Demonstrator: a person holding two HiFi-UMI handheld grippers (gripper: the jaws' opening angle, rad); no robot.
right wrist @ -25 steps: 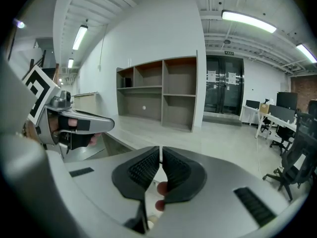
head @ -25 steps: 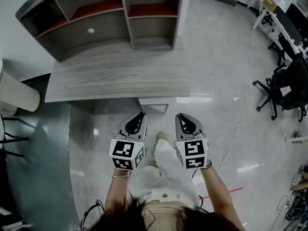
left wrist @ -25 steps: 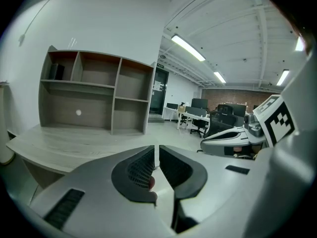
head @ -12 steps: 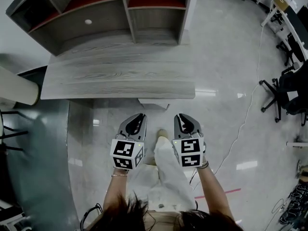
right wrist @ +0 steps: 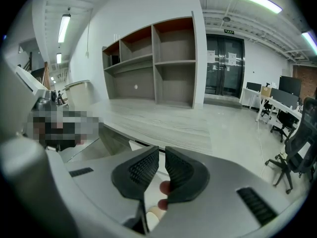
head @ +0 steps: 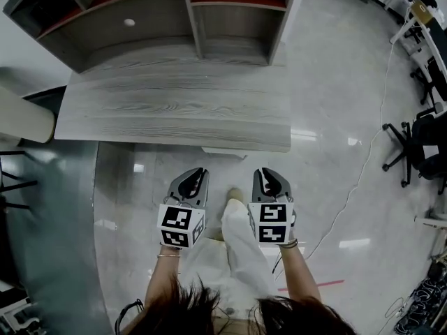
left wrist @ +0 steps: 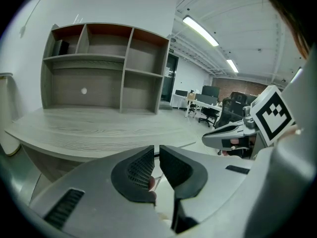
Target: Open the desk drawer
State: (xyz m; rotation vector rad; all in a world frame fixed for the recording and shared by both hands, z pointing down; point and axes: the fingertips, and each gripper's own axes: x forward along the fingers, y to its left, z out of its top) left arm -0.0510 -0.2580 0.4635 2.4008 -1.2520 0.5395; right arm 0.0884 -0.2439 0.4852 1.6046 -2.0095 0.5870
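A grey wood-grain desk [head: 174, 110] stands ahead of me, and a pale drawer front [head: 223, 151] shows just under its near edge. My left gripper [head: 194, 180] and right gripper [head: 269, 180] hang side by side over the floor, short of that edge, both pointing at the desk. In the left gripper view the left gripper [left wrist: 156, 150] has its pads almost together with nothing between them, below the desk top [left wrist: 89, 128]. The right gripper [right wrist: 162, 151] looks the same, with the desk top [right wrist: 158, 120] beyond it. Neither touches the desk.
An open shelf unit [head: 160, 19] sits on the back of the desk. Black office chairs [head: 426, 131] stand at the right, and a white cable [head: 349, 194] runs across the glossy floor. A cream rounded object [head: 24, 117] sits left of the desk. My leg [head: 237, 229] is between the grippers.
Both grippers have sunk lower together and look slightly smaller. The head view has shifted, so the desk sits more to the right in the picture.
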